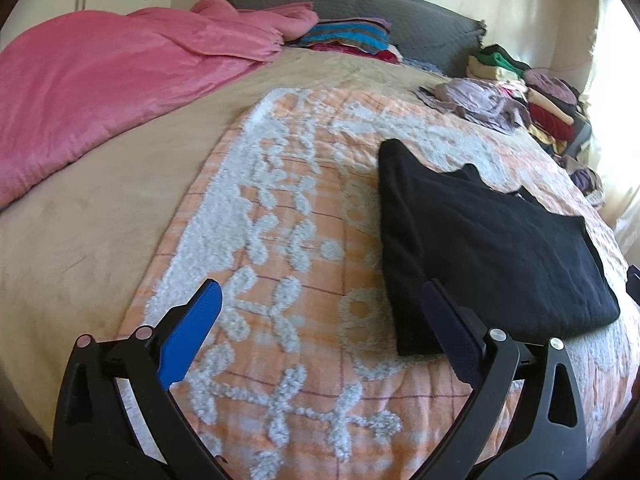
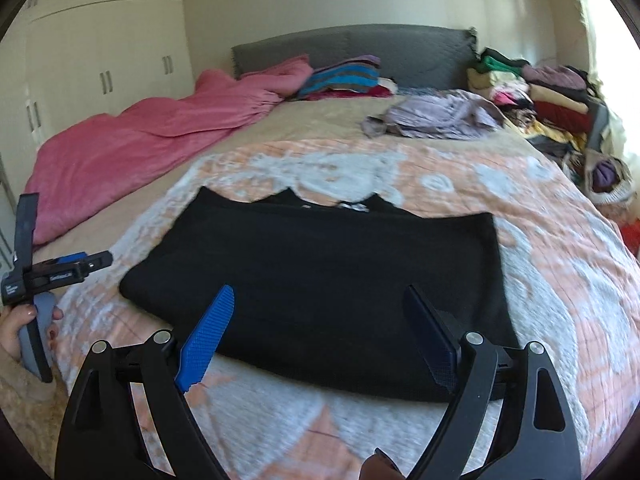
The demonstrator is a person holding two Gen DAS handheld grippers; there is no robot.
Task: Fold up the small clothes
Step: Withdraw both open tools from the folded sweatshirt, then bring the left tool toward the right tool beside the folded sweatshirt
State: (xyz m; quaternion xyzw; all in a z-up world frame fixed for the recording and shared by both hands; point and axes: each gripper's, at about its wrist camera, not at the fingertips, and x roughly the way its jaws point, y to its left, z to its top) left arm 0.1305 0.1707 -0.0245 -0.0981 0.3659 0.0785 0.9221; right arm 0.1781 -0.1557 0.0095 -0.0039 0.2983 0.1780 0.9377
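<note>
While both tools hang over the bed, each has its jaws spread wide with nothing between them. Nearest in the left wrist view, the left gripper (image 1: 320, 312) sits above the orange and white blanket (image 1: 280, 240), its right finger overlapping the near corner of the black garment (image 1: 492, 248), though contact cannot be told. That garment lies folded flat on the blanket, to the right of the tool. Seen from the right wrist, the right gripper (image 2: 320, 320) faces the garment's (image 2: 320, 272) near edge square on, and this view alone shows a hand (image 2: 20, 328) gripping the left tool's handle at the left edge. Farther back lie a pink duvet (image 1: 100, 92), a lilac garment (image 2: 436, 116), piled clothes (image 2: 552, 96) and the grey headboard (image 2: 360, 48); only the right view shows the wardrobe (image 2: 104, 48) clearly.
</note>
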